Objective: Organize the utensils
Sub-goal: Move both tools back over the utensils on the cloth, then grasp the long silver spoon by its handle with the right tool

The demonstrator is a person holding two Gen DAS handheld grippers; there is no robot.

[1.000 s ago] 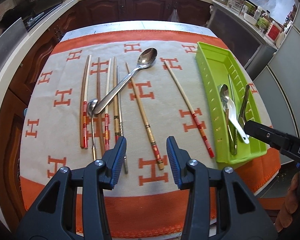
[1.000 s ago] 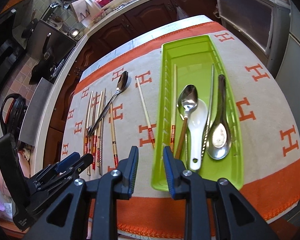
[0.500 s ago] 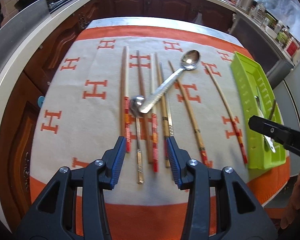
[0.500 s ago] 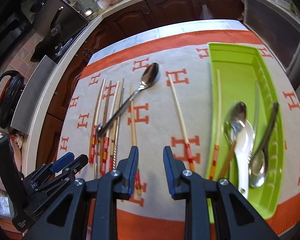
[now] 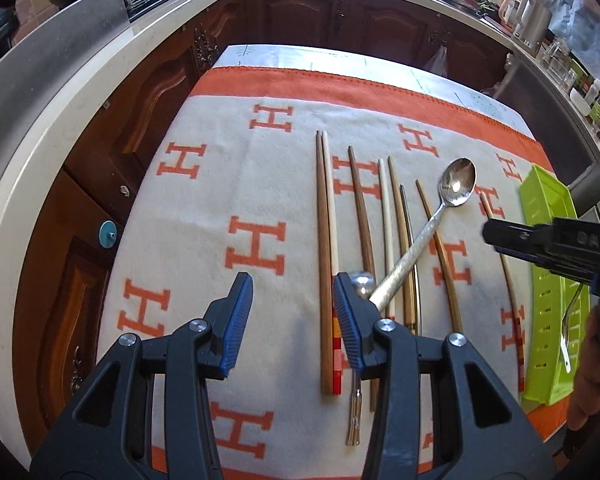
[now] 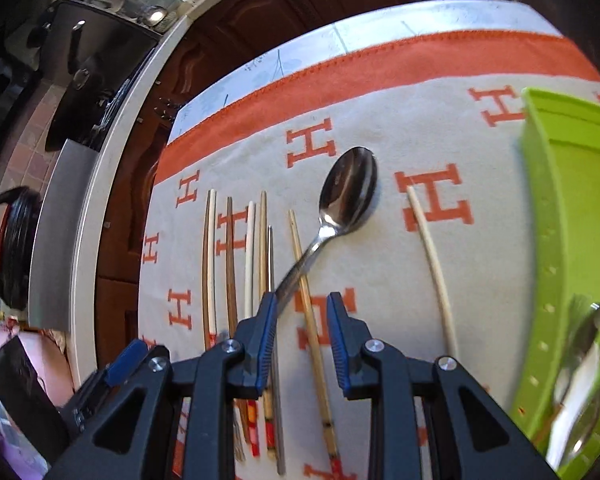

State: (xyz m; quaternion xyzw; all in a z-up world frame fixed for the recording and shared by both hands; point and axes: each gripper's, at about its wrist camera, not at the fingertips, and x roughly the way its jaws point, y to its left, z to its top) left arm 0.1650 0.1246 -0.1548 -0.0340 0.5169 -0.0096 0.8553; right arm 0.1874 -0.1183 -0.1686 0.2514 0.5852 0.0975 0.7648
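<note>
Chopsticks (image 5: 327, 264) and a spoon (image 6: 350, 188) now lie ahead of both grippers, shifted over from the tray (image 6: 572, 208); right gripper (image 6: 300, 316) straddles one chopstick, left gripper (image 5: 292, 312) empty, both apart.

Kitchen surroundings around the table (image 5: 236, 54)

An orange-lettered cloth (image 5: 220, 208) is covering the table; dark wooden cabinets (image 5: 300, 12) are standing beyond it, a white kettle (image 5: 518, 14) sitting on the counter above them.
</note>
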